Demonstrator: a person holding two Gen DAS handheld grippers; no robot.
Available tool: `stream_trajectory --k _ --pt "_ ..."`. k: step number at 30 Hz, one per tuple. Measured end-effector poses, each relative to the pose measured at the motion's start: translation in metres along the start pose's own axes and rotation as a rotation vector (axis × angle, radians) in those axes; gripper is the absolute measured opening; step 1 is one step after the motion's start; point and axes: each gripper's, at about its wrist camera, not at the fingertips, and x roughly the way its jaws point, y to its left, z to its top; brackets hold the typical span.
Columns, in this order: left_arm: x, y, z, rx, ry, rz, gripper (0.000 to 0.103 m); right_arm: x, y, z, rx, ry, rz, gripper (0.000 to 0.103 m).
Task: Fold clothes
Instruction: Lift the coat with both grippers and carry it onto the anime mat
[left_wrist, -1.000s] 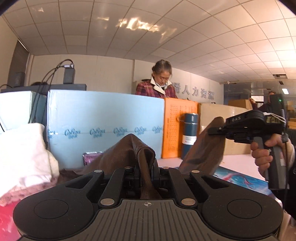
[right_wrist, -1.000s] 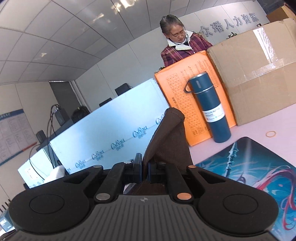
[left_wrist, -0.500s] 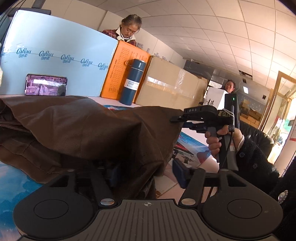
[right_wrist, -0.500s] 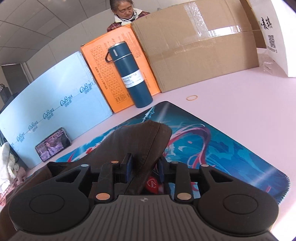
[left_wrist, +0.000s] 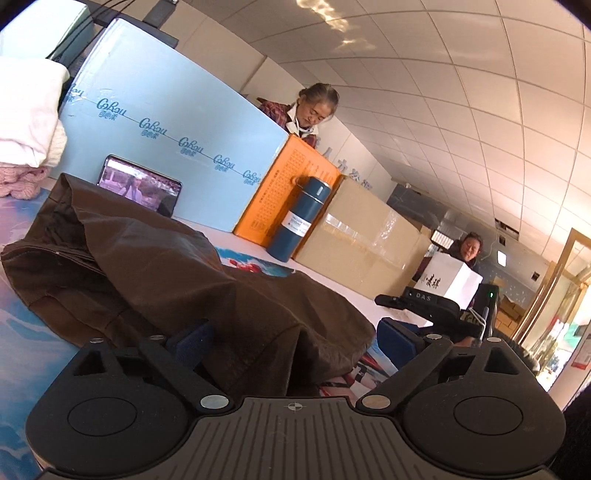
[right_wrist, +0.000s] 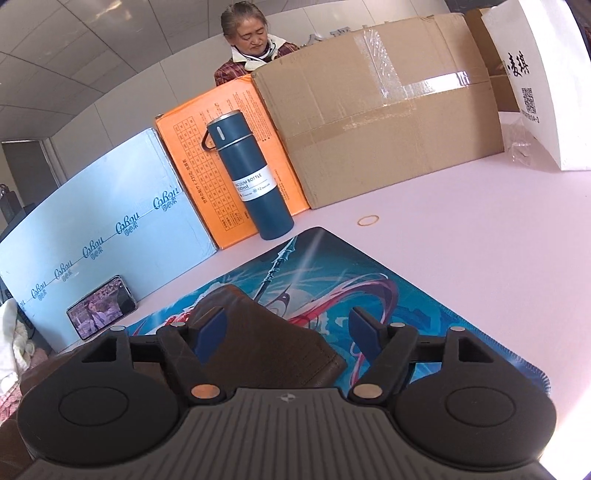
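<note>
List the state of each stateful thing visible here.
Left claw: open, fabric between its fingers.
Right claw: open, over a garment edge.
Brown garment: lying loosely folded on the mat.
Phone: screen on, propped.
Bottle: upright, capped.
Cardboard box: taped shut.

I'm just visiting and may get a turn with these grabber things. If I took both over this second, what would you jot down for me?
Left gripper: open, brown garment lying loose between its fingers.
Right gripper: open, one end of the garment under it, nothing gripped.
The garment lies in a doubled-over heap on the blue printed mat; a blue flask stands upright past the mat, apart from the cloth.
Done: one fold laid down, by the look of it.
Left: probably smooth it and fold again; it looks bunched on the left side.
</note>
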Motion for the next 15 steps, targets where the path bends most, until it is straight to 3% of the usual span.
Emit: stream_trajectory --k 3,13,15 --pt "0.001 0.028 0.021 -0.073 -0.033 0.042 0.100 0.012 0.010 0.012 -0.053 0.011 0.044 0.084" --pt "0.049 0.125 0.096 -0.223 0.039 0.376 0.100 0.091 0.024 0.040 -0.129 0.188 0.089 0.084" --pt "0.064 0.138 0.108 -0.215 0.057 0.433 0.100 0.108 0.026 0.042 -0.143 0.237 0.109 0.085"
